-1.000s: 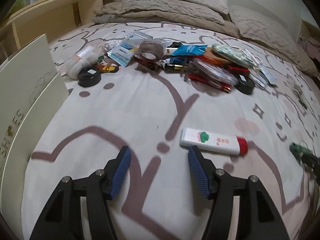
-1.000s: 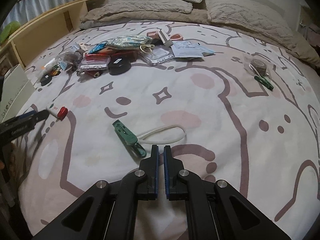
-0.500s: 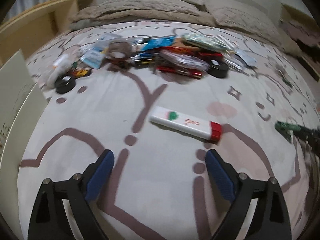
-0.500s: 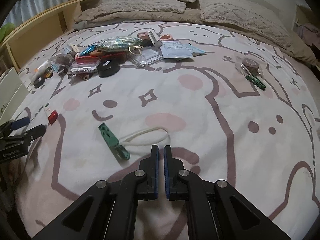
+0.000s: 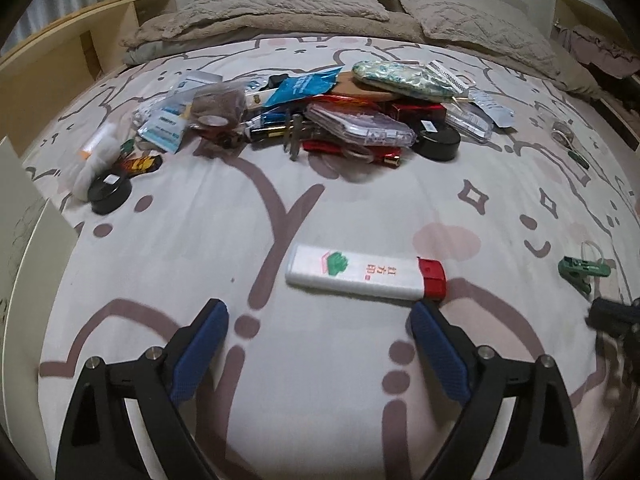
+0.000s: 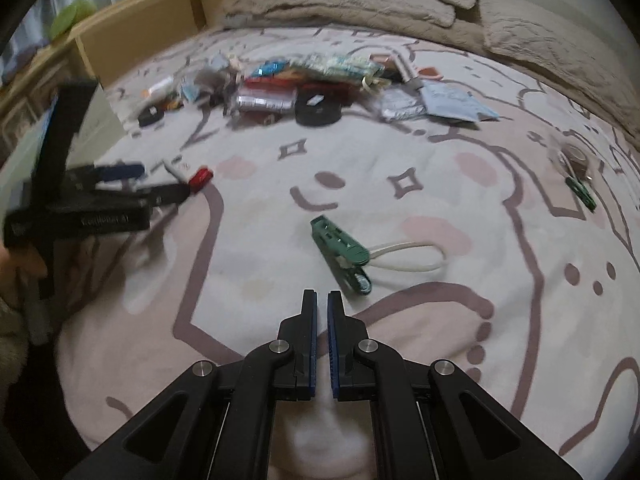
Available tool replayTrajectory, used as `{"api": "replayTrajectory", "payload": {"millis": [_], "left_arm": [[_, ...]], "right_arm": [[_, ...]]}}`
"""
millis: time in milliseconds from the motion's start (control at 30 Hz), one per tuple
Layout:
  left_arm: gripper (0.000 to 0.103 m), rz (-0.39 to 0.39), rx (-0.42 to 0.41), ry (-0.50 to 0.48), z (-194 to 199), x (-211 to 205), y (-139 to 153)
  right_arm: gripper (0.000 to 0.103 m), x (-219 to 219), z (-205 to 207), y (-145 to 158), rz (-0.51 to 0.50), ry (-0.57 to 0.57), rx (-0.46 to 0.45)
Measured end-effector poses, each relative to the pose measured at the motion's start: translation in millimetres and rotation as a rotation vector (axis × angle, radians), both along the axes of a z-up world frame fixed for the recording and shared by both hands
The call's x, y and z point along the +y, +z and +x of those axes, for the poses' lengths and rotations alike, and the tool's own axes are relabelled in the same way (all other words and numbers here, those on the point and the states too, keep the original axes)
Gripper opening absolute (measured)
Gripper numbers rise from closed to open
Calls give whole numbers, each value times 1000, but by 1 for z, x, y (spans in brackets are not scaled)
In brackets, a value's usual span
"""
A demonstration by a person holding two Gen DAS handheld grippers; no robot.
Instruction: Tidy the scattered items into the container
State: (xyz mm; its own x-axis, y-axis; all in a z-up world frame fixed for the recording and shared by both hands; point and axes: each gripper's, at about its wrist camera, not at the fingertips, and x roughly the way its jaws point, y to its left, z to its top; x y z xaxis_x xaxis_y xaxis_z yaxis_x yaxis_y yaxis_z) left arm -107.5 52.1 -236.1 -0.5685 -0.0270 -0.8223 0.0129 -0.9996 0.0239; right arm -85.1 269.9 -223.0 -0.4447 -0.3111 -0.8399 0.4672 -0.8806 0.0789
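Cream-coloured board of the container [image 5: 24,248] rises at the far left edge of the left wrist view, beside the patterned bedsheet [image 5: 208,232]. Just inward of it a black round tin [image 5: 109,193] sits against a white bundle, and further along the sheet a heap of scattered items [image 5: 320,116] spreads across the middle: packets, a roll of brown tape [image 5: 218,101], a clear plastic case [image 5: 360,126], a patterned pouch [image 5: 404,76] and a second black tin [image 5: 437,142]. Nearer the camera, the left gripper [image 5: 318,316] hangs low over the sheet with its blue-padded fingers [image 5: 200,350] spread wide and nothing between them; a white tube with a red cap [image 5: 366,274] lies flat just beyond the tips, its capped end close to the right-hand pad but not touching it. Off to the right a green clip [image 5: 580,272] rests on the sheet. In the right wrist view that green clip [image 6: 340,254], with a white loop attached, lies just ahead of and slightly right of the right gripper [image 6: 322,300], whose fingers are clenched together on nothing. Another green clip [image 6: 580,192] and a small tape roll [image 6: 576,156] lie well apart at the far right.
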Motion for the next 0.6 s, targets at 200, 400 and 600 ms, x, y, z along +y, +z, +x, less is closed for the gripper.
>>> {"api": "replayTrajectory", "payload": {"millis": [200,400,600], "left_arm": [[101,32,-24,-55,-6,5,-3],[103,30,-21,-53,-9,7,-5],[103,31,-19,-49,-13,8,-6]], "right_arm": [[4,7,-15,-4,-32,-53,-1],[4,20,-28,-5,-52,-123,7],[4,26,-35,-6,-48,-175,25]]}}
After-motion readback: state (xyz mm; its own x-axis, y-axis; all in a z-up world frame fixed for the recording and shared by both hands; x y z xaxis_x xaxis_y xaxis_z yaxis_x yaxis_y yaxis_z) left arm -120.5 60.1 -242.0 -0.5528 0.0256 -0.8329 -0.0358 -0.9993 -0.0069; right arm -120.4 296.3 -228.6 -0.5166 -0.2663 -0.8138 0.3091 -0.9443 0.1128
